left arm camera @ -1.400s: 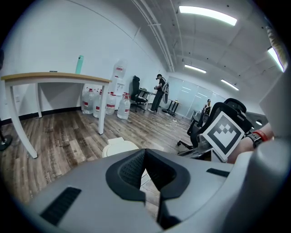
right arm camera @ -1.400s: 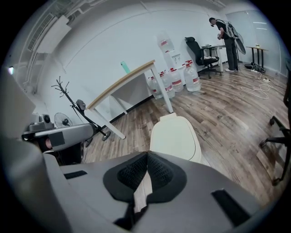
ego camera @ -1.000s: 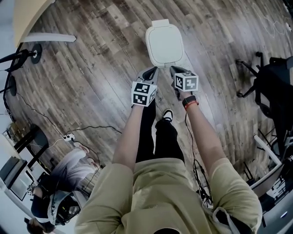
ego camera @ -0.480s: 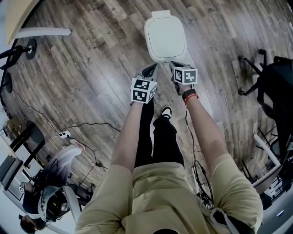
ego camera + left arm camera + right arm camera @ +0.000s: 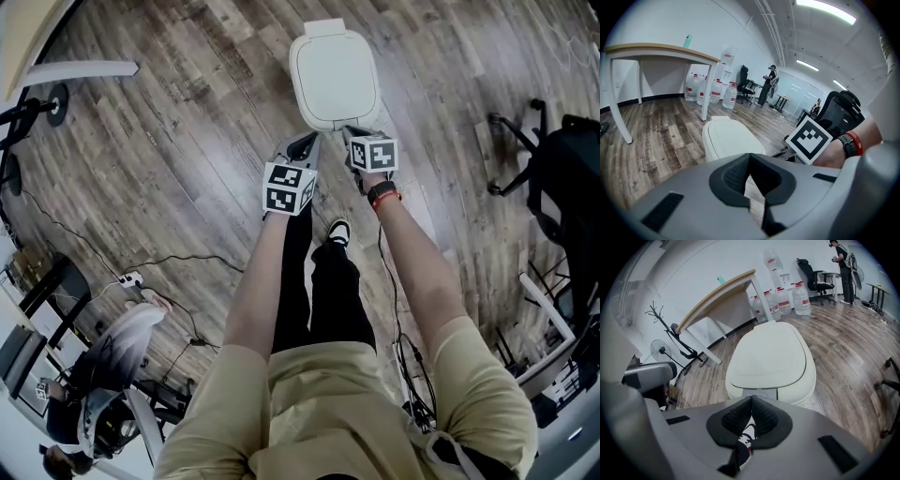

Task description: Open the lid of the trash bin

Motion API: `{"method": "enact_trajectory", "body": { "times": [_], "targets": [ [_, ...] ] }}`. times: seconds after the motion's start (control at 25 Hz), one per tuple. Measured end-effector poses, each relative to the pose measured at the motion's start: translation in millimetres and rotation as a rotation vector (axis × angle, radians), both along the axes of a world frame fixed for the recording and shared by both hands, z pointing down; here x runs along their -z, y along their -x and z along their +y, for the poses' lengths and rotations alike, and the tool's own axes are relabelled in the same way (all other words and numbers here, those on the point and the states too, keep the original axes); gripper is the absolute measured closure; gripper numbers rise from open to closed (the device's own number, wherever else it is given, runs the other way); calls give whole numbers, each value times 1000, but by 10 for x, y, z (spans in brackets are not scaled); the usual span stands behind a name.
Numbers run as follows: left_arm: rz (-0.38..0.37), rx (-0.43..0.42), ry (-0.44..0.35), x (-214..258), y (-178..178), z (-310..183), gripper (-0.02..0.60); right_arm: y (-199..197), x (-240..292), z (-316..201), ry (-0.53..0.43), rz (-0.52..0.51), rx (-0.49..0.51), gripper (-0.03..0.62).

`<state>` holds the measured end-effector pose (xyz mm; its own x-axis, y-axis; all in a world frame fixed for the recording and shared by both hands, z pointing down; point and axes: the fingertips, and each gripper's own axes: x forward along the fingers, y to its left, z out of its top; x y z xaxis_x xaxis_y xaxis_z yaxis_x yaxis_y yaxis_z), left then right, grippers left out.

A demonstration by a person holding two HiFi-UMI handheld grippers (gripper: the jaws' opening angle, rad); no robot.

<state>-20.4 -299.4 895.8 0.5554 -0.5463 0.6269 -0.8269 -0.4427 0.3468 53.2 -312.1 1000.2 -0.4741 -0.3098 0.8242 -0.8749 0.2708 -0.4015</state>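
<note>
The white trash bin (image 5: 333,75) stands on the wood floor with its lid down flat. In the right gripper view the bin (image 5: 768,357) fills the middle, and its front latch panel (image 5: 759,393) lies just beyond my jaws. My right gripper (image 5: 354,134) is shut and empty, its tip at the bin's near rim. My left gripper (image 5: 302,145) is shut too, a little short of the bin's near left corner. The left gripper view shows the bin (image 5: 729,138) ahead of the left gripper (image 5: 750,155); the right gripper (image 5: 751,398) points at the latch.
A black office chair (image 5: 562,178) stands at the right, and cables (image 5: 141,277) run over the floor at the left. A person crouches at the lower left (image 5: 112,366). A white table (image 5: 661,49) and water bottles (image 5: 712,89) stand behind the bin. The holder's shoe (image 5: 342,232) is near the bin.
Both grippers have moved forward toward the bin. The right one's tip has gone from short of the bin to its near rim. The lid stays down.
</note>
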Motion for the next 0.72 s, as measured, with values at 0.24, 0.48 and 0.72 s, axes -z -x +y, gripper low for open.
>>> {"method": "enact_trajectory", "body": {
  "times": [0.24,0.48,0.72],
  "targets": [
    [-3,2,9,-66,32,-43,557,-19,-45,-17,4,2,10,582],
    [-4,21,15,-125,51,-77,558,-30,-99,1,9,6,13,582],
    [1,21,35,-166,48,-54,558,-37,-106,8,11,7,23,582]
  ]
}}
